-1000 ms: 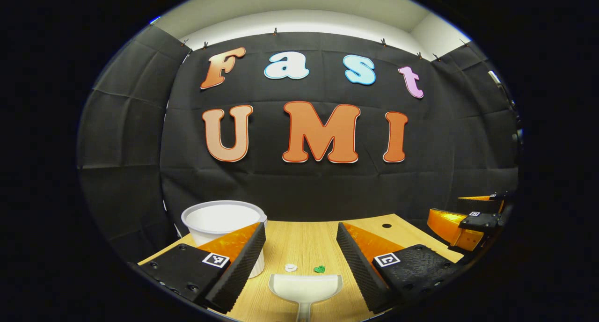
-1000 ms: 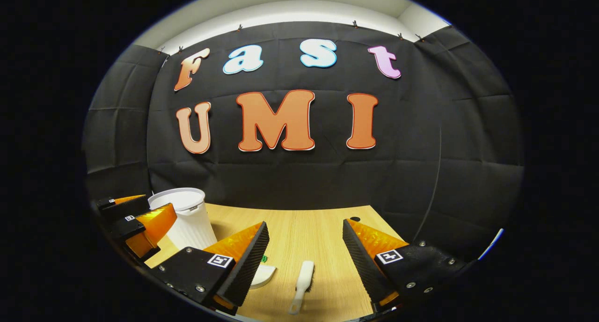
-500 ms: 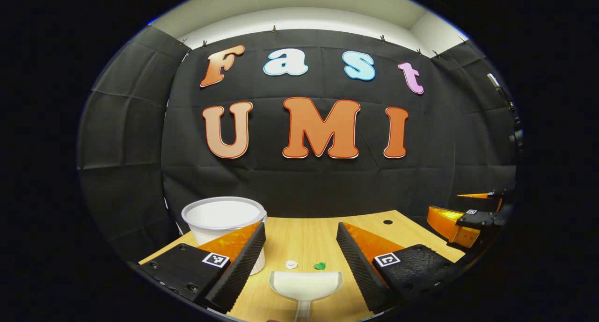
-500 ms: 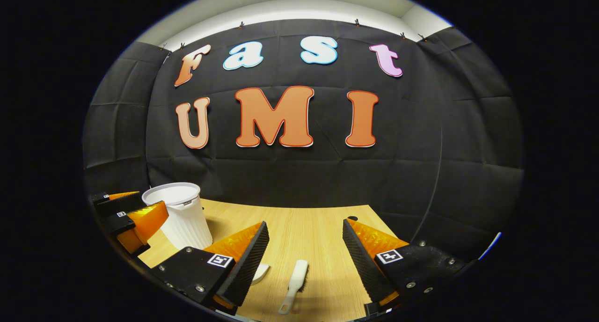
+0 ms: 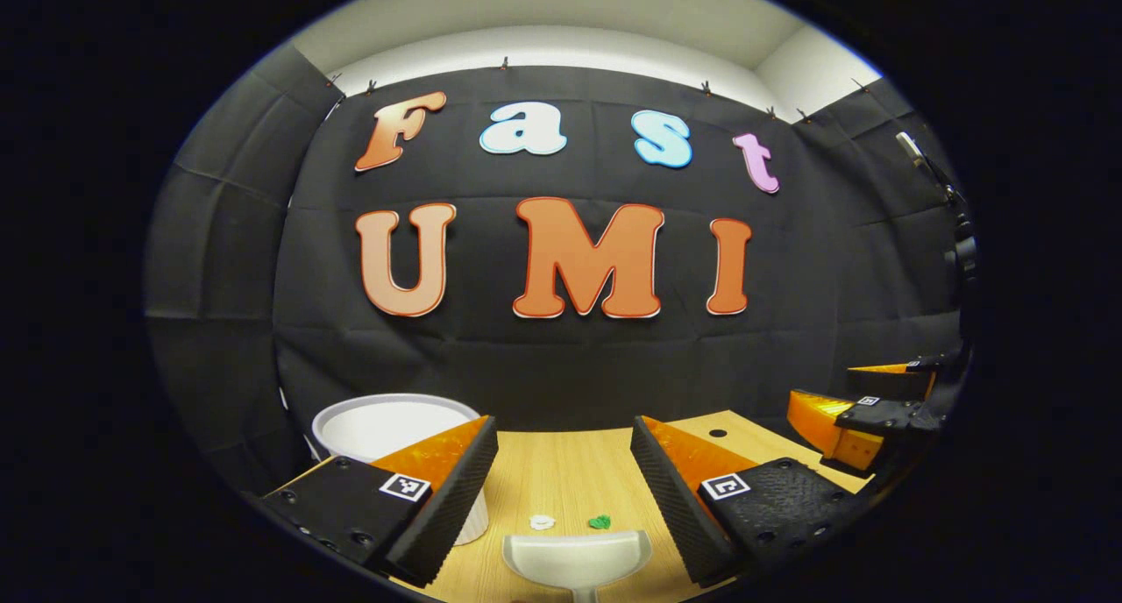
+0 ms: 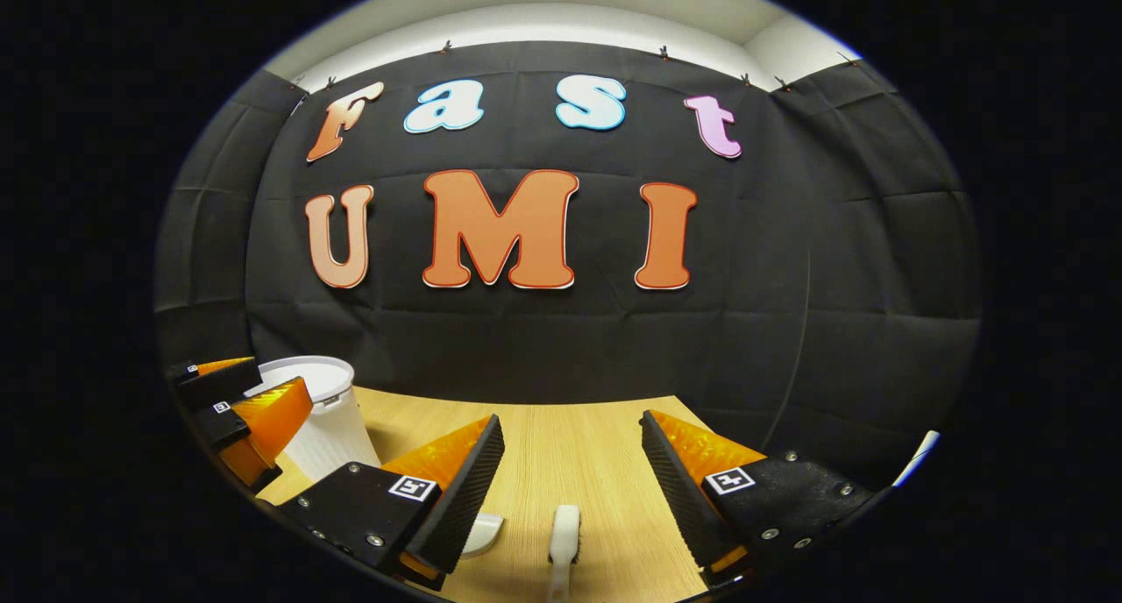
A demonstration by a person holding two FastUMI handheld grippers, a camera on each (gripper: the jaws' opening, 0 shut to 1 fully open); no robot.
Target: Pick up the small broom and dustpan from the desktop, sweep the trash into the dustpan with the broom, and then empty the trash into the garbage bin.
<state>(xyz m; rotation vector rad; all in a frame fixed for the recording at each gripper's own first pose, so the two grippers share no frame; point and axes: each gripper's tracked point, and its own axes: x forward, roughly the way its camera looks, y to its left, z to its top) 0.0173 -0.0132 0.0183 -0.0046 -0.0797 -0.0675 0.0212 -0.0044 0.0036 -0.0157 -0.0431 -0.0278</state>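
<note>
While both grippers hang above the near edge of the wooden table (image 5: pixel 561 467), nothing is yet held in either one. Starting at the left of the left gripper view, the white garbage bin (image 5: pixel 386 428) stands toward the table's left edge, partly hidden behind that gripper's left finger. The left gripper (image 5: pixel 563 485) has its fingers spread wide with bare table between them. Two bits of trash lie in that gap: a white scrap (image 5: pixel 542 522) and, just to its right, a green scrap (image 5: pixel 600 522). Just nearer than the scraps, at the table's near edge, rests the white dustpan (image 5: pixel 577 557), its open mouth facing them. Toward the far right corner of the table there is a small dark hole (image 5: pixel 718 432), and at the right side of this view the other gripper is seen, hovering off the table's right side.

In the right gripper view, the left gripper appears at the far left, in front of the ribbed garbage bin (image 6: pixel 329 428). A curved piece of the dustpan (image 6: pixel 484 533) peeks out beside the right gripper's left finger. The right gripper (image 6: pixel 570 489) is likewise wide apart, and the small white broom (image 6: pixel 564 542) lies flat on the table between its fingers, near the near edge, touched by neither.
</note>
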